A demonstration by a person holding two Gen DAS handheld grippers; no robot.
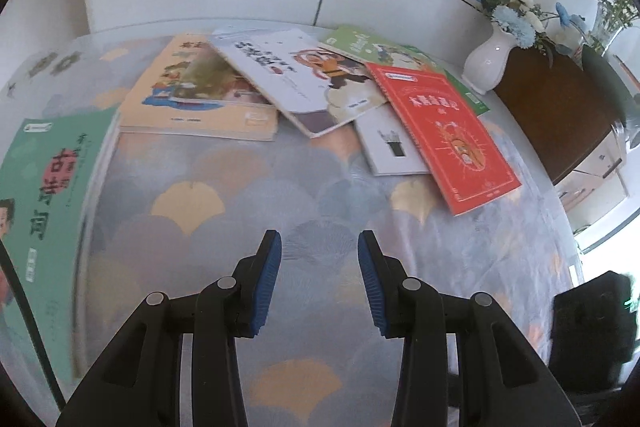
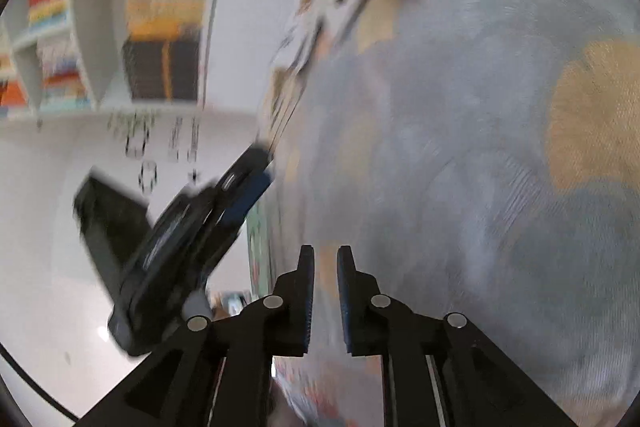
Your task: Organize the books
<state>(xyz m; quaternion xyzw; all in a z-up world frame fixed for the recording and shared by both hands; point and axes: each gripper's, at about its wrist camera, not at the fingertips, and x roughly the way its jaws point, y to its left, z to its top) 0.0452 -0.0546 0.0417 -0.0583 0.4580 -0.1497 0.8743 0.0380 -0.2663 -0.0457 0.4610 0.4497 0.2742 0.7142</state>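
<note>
The right wrist view is smeared by motion blur, so the bookshelf (image 2: 160, 27) titles are unreadable. The mint-green book (image 1: 44, 227) is cut by the left wrist view's left edge; the white book (image 1: 390, 147) lies partly, perhaps half, under the red book (image 1: 448, 135).

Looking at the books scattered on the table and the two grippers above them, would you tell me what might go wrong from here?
1. The red book overlaps the white one beneath it; lifting it by one edge could drag that along.
2. The white vase of flowers stands right beside the green book, so a careless reach there might tip it.
3. The right wrist view is smeared with motion and the left gripper looks close by, so the right gripper may collide with it.
</note>
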